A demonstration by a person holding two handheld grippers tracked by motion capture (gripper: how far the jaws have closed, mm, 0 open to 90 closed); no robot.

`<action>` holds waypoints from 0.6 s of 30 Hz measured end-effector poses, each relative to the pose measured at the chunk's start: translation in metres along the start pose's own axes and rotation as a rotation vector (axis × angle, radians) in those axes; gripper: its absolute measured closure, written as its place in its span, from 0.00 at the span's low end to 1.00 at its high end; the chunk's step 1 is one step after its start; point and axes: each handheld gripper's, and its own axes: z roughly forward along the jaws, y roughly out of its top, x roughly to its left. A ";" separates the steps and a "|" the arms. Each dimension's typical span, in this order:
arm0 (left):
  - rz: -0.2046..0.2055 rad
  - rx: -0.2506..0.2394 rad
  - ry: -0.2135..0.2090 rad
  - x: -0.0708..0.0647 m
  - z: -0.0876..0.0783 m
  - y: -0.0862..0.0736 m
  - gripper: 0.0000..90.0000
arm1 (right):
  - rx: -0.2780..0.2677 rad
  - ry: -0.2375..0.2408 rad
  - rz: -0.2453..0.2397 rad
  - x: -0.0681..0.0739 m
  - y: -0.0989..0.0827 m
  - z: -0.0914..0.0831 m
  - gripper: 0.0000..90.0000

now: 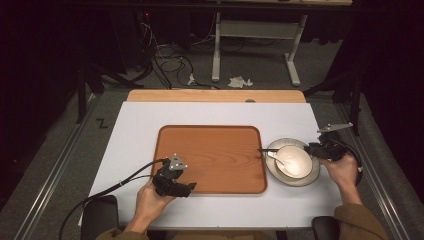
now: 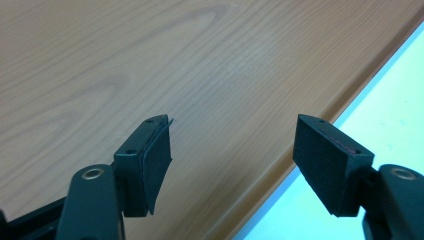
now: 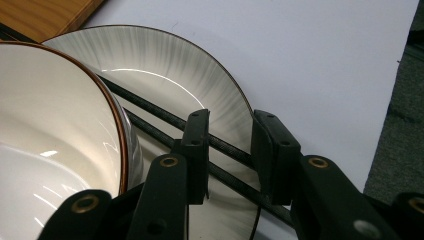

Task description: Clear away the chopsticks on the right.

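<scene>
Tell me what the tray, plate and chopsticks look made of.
Tray: wood or wood-look laminate, matte, with visible grain. Plate: glazed ceramic, likely; glossy highlights, grey streaks, dark rim. Chopsticks: black, finely textured, perhaps plastic or composite; hard to tell.

We see a smooth wood tray (image 1: pixel 210 157). The bowl (image 1: pixel 295 161) and plate (image 3: pixel 200 75) look shiny. We see dull black chopsticks (image 3: pixel 165 117).

Lab: floor cables (image 1: pixel 167 62), dark curtains, work table (image 1: pixel 220 112).
</scene>
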 end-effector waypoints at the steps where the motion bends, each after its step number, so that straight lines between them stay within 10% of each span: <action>1: 0.001 0.002 -0.001 0.000 0.000 0.000 0.35 | 0.000 0.000 0.000 0.000 0.000 0.000 0.76; 18: 0.001 0.000 -0.001 0.000 0.000 0.000 0.35 | 0.026 0.012 -0.029 0.003 0.003 0.005 0.82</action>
